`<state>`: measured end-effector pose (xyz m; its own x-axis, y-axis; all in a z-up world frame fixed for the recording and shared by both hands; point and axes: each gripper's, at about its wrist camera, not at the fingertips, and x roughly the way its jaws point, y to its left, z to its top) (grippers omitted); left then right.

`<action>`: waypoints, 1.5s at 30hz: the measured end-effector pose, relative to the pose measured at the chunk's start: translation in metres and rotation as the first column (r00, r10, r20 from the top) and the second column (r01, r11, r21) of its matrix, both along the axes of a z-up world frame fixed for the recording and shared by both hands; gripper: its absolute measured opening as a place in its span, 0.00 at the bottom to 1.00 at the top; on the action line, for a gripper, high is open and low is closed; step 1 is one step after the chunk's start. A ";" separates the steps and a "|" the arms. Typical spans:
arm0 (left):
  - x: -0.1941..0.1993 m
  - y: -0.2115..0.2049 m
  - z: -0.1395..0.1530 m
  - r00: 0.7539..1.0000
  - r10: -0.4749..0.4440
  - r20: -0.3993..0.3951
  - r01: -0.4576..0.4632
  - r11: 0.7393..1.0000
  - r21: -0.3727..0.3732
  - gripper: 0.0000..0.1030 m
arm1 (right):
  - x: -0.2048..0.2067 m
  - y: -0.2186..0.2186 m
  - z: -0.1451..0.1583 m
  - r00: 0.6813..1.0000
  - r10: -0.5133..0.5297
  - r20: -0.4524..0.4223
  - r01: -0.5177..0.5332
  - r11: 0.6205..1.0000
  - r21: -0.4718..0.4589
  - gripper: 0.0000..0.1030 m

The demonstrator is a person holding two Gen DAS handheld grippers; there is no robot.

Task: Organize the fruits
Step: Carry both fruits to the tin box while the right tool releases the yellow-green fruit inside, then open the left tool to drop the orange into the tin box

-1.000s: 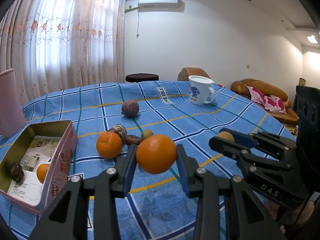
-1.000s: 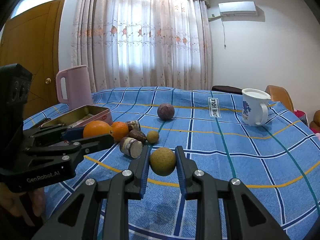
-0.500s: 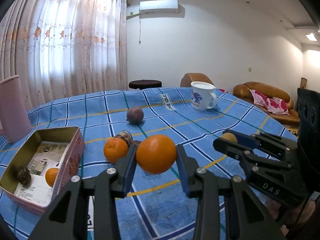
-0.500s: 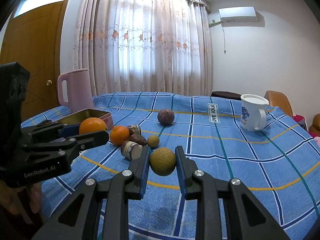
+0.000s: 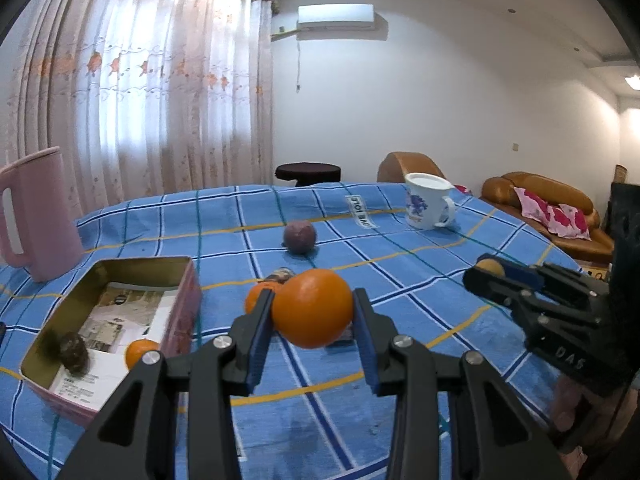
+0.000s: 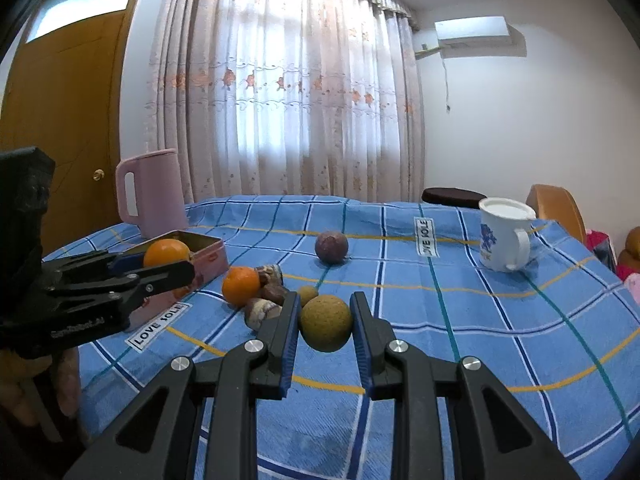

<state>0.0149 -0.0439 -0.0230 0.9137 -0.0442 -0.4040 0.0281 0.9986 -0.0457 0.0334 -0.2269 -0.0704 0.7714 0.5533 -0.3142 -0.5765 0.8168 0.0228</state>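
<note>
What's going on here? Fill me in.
A person is sorting fruit on a blue checked tablecloth with two handheld grippers. The left gripper is shut on an orange, held above the cloth beside the open tin, which already holds a small orange and a dark fruit. The right gripper is shut on a brownish-green round fruit. Another orange, a purple fruit and some small brown pieces remain on the cloth.

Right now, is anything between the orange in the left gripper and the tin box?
Nothing visible blocks it. The orange is clamped in the left gripper, above the cloth; the open tin box lies to its left with free room inside.
</note>
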 end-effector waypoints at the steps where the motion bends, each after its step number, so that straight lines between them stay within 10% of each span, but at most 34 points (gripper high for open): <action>1: 0.000 0.002 0.000 1.000 0.005 -0.002 -0.005 1.000 -0.001 0.39 | 0.000 0.002 0.002 1.000 0.008 0.001 -0.008 1.000 -0.003 0.26; 23: 0.008 0.119 0.012 0.981 0.188 -0.053 -0.189 0.982 -0.015 0.39 | 0.030 0.149 0.048 0.960 0.277 -0.047 -0.280 0.955 -0.096 0.26; 45: 0.024 0.188 -0.020 0.946 0.257 -0.197 -0.266 0.964 -0.020 0.39 | 0.047 0.266 -0.006 0.901 0.366 -0.232 -0.405 0.902 -0.150 0.26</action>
